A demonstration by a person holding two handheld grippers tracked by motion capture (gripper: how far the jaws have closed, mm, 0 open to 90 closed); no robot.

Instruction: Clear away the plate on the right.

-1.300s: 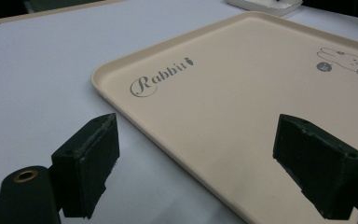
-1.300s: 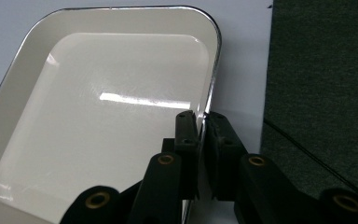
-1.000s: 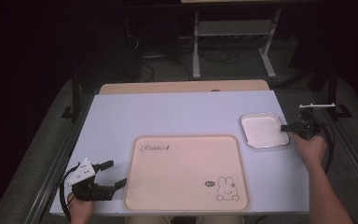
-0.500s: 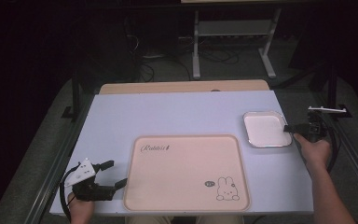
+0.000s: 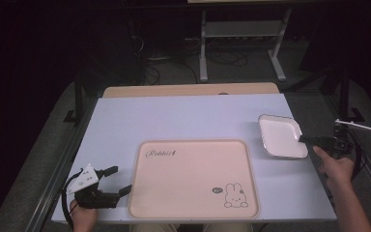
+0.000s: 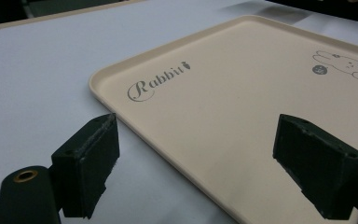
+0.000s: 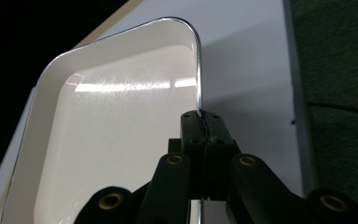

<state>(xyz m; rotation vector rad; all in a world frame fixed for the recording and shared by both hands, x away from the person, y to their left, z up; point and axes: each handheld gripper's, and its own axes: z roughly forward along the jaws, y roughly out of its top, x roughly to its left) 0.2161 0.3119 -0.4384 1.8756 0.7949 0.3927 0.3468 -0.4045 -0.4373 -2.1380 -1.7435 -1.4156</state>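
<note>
A: Left side first?
B: The left gripper (image 5: 110, 181) sits at the table's (image 5: 183, 116) near left corner, jaws spread wide with nothing between them. In the left gripper view its pads (image 6: 89, 163) straddle the near edge of the beige tray (image 6: 242, 121).

A: Centre?
B: The beige tray lies flat on the table, "Rabbit" script at one corner, rabbit drawing at the opposite one.

A: Right side?
B: The small white dish (image 5: 280, 137) rests near the table's right edge, just beside the tray. The right gripper (image 5: 305, 139) is clamped on the dish's right rim (image 7: 198, 74); the jaws meet on the thin edge.
</note>
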